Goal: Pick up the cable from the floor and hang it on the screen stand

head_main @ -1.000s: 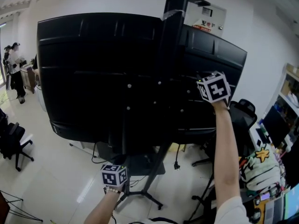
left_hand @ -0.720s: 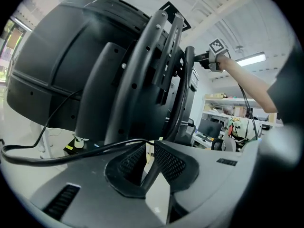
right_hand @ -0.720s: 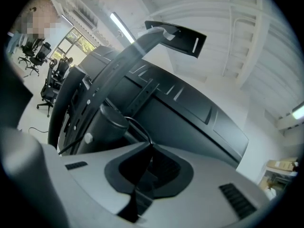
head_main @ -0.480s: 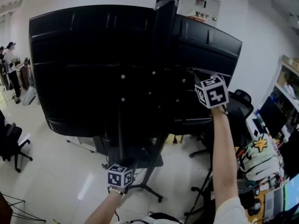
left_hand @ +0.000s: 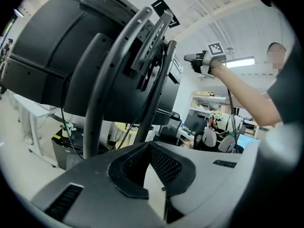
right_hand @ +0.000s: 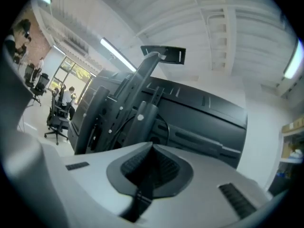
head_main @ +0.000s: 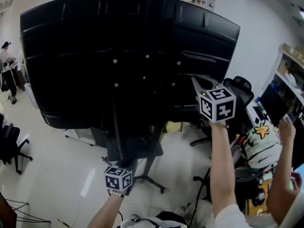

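Two large black screens (head_main: 85,56) hang on a dark screen stand (head_main: 151,167), seen from behind. Thin black cables (left_hand: 63,109) hang along the stand's uprights (left_hand: 102,94); I cannot tell which is the task's cable. My left gripper (head_main: 124,167) is low by the stand's foot. Its jaws (left_hand: 148,144) have just been closing and are shut with nothing between them. My right gripper (head_main: 194,80) is raised at the right screen's back and shows as well in the left gripper view (left_hand: 186,57). Its jaws (right_hand: 153,146) have just closed too, and only a dark seam shows between them.
A black office chair (head_main: 12,146) and a person (head_main: 7,65) are at the far left. Another chair (head_main: 240,87) and a cluttered desk with a striped round thing (head_main: 259,148) stand at the right, where a second person's arm (head_main: 282,175) reaches in.
Both grippers have sunk, and the right one has come nearer the camera. The view has tilted down, so the screens sit higher in the picture. A second person's arm has appeared at right.
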{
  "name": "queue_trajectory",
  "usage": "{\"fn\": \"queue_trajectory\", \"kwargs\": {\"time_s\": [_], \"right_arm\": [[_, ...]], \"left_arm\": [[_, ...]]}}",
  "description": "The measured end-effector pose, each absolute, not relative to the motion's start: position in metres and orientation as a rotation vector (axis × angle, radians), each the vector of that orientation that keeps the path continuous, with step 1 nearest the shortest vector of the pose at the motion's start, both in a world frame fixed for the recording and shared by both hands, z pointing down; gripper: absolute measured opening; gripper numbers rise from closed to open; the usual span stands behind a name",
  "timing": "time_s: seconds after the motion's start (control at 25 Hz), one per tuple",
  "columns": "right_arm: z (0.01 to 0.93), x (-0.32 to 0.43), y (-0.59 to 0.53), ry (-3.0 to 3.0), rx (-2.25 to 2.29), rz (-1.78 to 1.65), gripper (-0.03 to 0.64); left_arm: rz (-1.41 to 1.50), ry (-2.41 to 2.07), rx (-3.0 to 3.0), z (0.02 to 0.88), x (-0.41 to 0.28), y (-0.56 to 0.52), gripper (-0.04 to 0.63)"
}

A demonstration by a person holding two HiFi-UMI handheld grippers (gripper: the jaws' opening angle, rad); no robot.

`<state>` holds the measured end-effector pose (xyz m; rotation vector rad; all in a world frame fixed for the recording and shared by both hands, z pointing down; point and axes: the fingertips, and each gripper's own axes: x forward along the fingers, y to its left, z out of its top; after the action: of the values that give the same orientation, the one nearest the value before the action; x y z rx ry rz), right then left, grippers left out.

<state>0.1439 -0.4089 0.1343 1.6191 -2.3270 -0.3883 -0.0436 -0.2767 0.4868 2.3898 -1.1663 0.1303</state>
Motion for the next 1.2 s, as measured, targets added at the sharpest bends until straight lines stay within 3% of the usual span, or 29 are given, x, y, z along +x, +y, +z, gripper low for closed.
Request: {"fn": "queue_trajectory", "kwargs": {"time_s": [0.44, 1.2], "right_arm": [[0.302, 0.129, -0.287, -2.551, 1.526, -0.064, 0.000], [0.512, 0.105, -0.136, -2.549, 1.276, 0.414, 0.000]], "left_arm": [[0.081, -1.324, 2.394, 0.453, -0.034, -0.230, 0.002], [0.145, -1.371, 2.284, 0.502, -0.021, -0.148, 0.002]]}}
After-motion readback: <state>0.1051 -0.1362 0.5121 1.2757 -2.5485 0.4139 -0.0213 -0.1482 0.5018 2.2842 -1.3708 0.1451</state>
